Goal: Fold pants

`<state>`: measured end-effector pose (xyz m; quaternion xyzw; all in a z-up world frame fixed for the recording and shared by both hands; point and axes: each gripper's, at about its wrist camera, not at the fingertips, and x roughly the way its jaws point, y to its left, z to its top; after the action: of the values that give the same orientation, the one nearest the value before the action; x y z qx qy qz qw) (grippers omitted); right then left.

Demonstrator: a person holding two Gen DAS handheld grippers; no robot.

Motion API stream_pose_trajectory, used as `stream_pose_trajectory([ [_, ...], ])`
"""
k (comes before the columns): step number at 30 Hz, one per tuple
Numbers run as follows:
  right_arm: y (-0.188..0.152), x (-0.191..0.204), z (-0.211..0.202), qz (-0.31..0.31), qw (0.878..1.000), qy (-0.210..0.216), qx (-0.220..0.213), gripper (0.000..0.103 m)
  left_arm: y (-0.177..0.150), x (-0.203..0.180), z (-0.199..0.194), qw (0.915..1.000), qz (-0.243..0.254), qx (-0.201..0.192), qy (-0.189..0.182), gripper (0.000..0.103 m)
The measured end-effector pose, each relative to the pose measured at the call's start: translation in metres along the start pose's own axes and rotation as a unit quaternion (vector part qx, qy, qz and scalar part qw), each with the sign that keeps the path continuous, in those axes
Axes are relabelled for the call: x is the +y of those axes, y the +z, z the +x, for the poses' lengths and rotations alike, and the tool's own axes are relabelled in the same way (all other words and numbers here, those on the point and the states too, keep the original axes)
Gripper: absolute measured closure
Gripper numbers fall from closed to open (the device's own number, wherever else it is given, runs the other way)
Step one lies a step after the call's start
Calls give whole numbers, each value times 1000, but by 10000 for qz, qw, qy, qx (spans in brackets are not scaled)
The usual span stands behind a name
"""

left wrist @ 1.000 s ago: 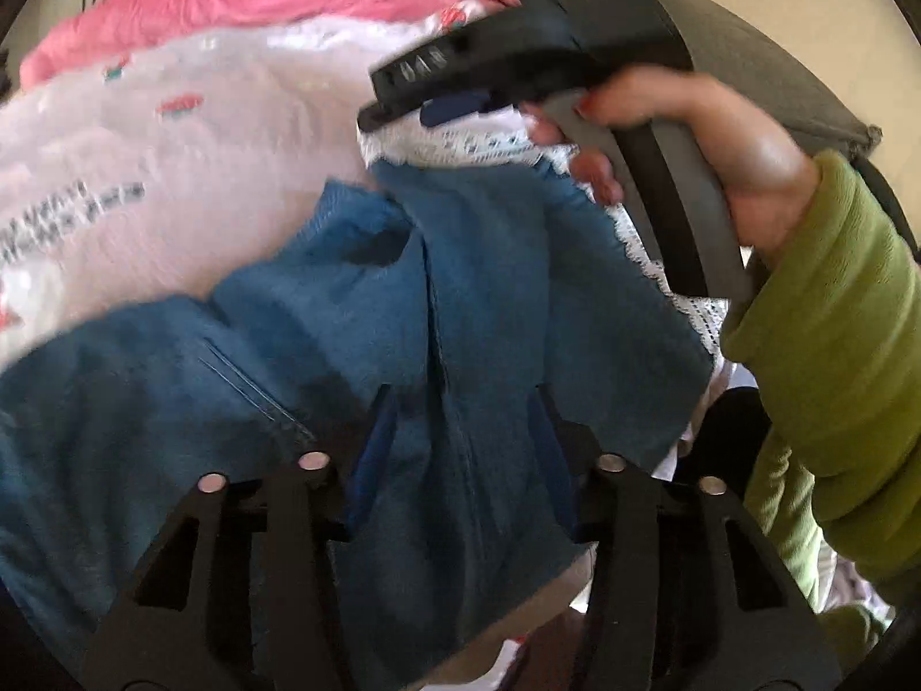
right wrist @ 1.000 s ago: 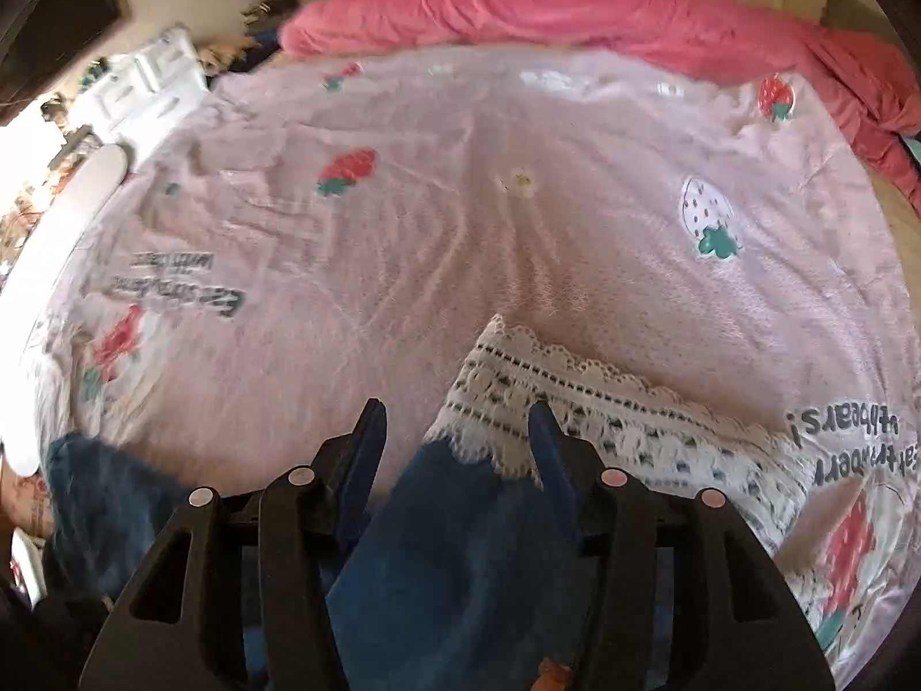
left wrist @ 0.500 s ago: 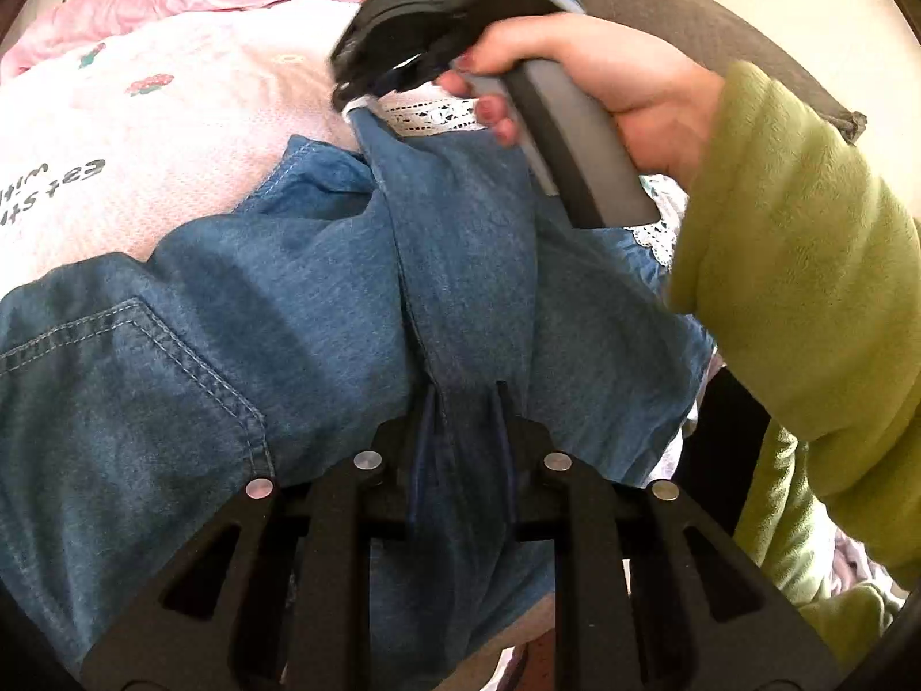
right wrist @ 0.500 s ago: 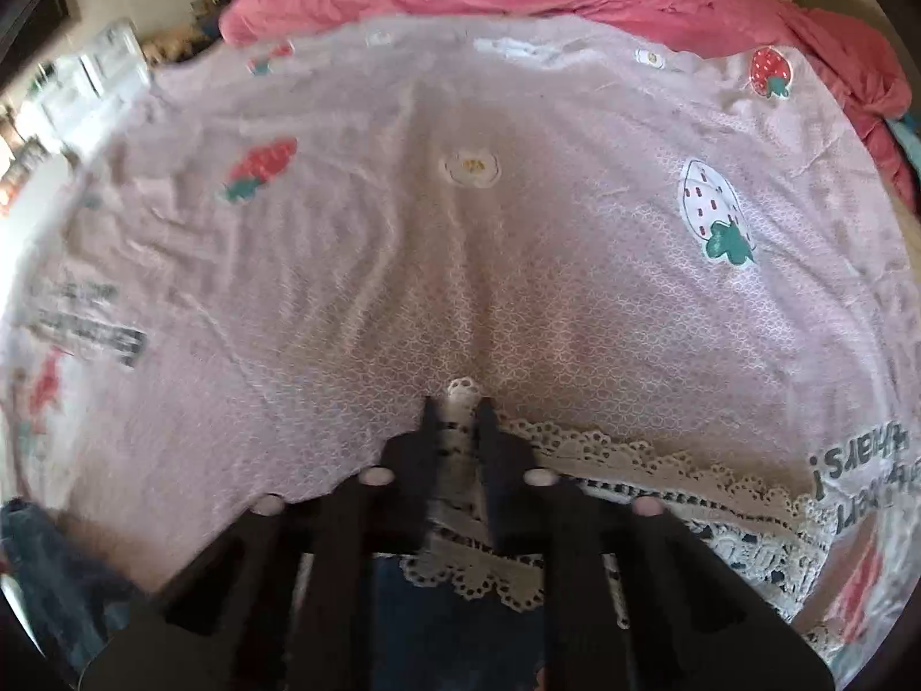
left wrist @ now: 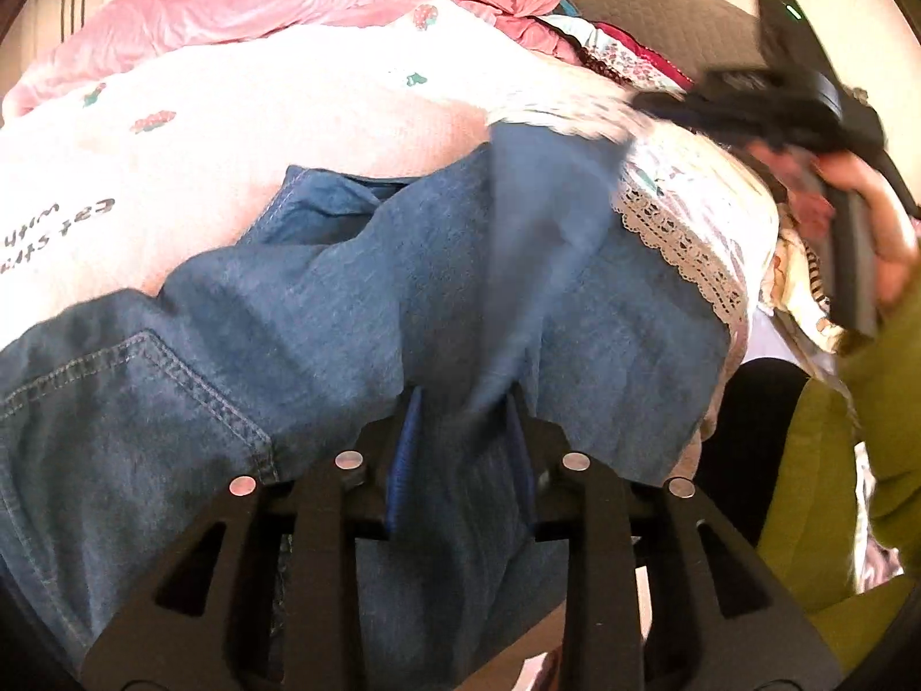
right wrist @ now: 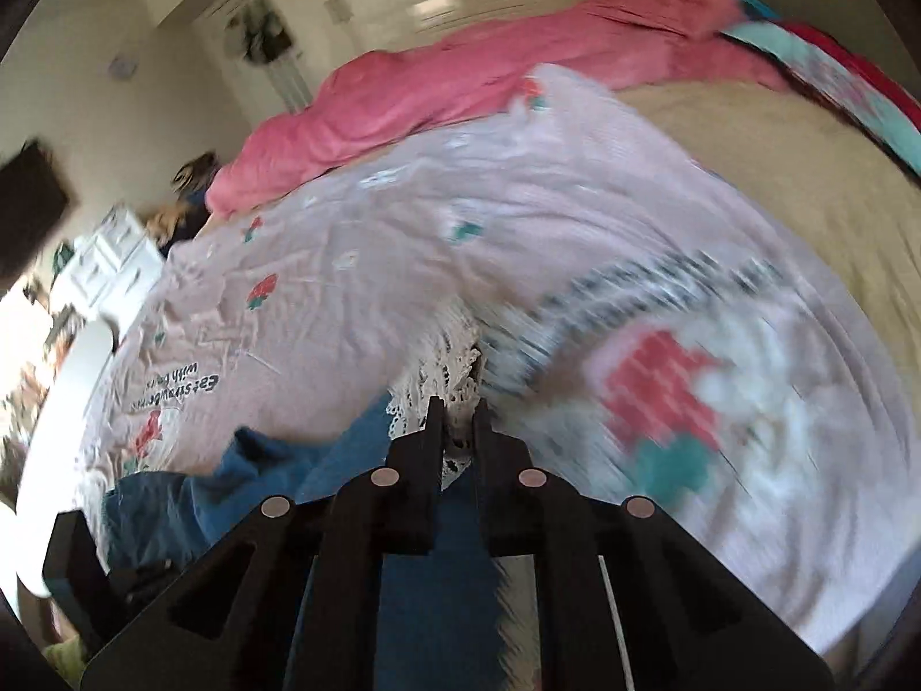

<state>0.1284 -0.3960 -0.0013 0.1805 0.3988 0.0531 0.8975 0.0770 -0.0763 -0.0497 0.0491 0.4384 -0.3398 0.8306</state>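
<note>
Blue denim pants (left wrist: pixel 322 311) with a white lace hem (left wrist: pixel 685 247) lie bunched on a pink strawberry-print bedspread (left wrist: pixel 288 115). My left gripper (left wrist: pixel 460 403) has its fingers a little apart with a fold of denim between them. My right gripper (right wrist: pixel 457 409) is shut on the lace hem (right wrist: pixel 443 368) and holds it lifted; in the left wrist view it shows at the upper right (left wrist: pixel 748 109), blurred by motion. The pants also show in the right wrist view (right wrist: pixel 242 478).
A pink duvet (right wrist: pixel 460 86) lies bunched along the far side of the bed. A beige sheet (right wrist: pixel 777 173) lies to the right. White drawers (right wrist: pixel 109 265) stand beyond the bed's left edge. My green sleeve (left wrist: pixel 852 460) is at the right.
My right gripper closed on the lace hem and has swung up and to the right with it. My left gripper closed on a denim fold, and its fingers now stand slightly wider.
</note>
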Motion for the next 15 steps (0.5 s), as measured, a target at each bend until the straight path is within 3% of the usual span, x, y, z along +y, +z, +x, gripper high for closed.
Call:
stream_pose_trajectory([
  [1,-5,-8,-6,100,9999,15,-10,94,0,-2,0,10000,39,3,-28,103],
  [10,-60,-34,-60,422,9989,207,62,94,-5,-16,-29,9987,506,-111,9,103],
  [15,-91,-41,-62,419,9980,1,477,94,-13,-25,-31,9974,717,18,-28,103],
])
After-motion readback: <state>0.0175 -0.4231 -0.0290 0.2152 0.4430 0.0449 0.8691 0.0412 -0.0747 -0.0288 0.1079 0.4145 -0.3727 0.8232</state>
